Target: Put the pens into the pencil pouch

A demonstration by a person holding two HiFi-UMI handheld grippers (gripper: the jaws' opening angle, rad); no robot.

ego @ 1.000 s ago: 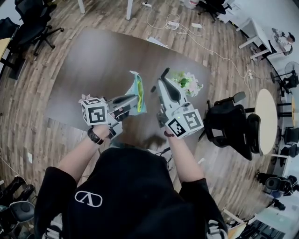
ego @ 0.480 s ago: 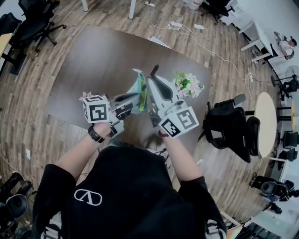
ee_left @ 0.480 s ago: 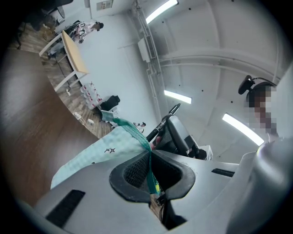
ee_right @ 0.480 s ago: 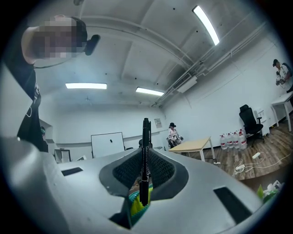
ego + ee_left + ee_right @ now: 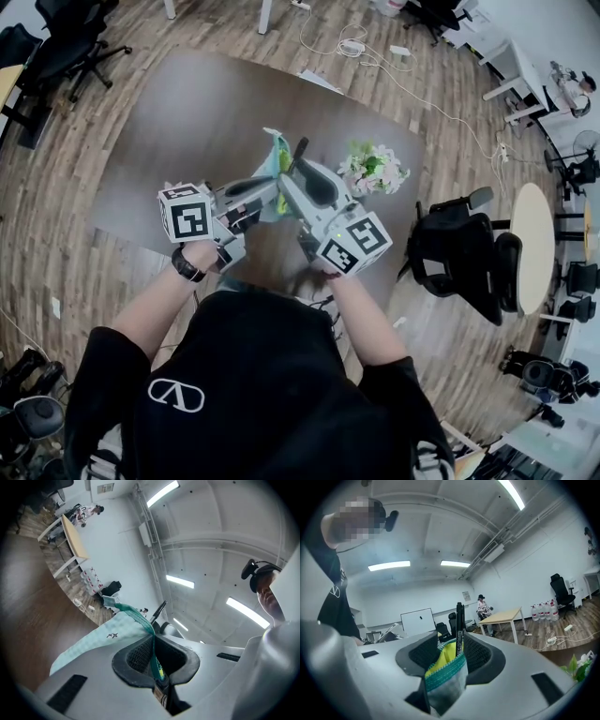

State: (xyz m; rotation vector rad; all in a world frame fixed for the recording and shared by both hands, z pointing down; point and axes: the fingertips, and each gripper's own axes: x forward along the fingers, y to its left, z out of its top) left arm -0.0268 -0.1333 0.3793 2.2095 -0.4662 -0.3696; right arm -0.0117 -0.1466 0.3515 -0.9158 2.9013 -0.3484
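Note:
A mint-green pencil pouch (image 5: 276, 157) hangs above the brown table (image 5: 187, 122), and my left gripper (image 5: 269, 190) is shut on its teal top edge (image 5: 140, 620). A black pen (image 5: 459, 620) stands upright in the pouch's yellow-lined mouth (image 5: 443, 660). It sits between the jaws of my right gripper (image 5: 452, 651) and leans on the right pad only. Those jaws have just been opening and no longer pinch the pen. In the head view the right gripper (image 5: 292, 171) meets the pouch from the right, and the pen's top (image 5: 300, 150) sticks out.
A bunch of artificial flowers (image 5: 373, 169) lies on the table right of the grippers. A black office chair (image 5: 459, 248) stands off the table's right edge. Cables (image 5: 356, 47) trail on the wooden floor beyond the table.
My right gripper has swung left with the pen, from beside the pouch to right against its mouth. The left gripper has kept still with the pouch.

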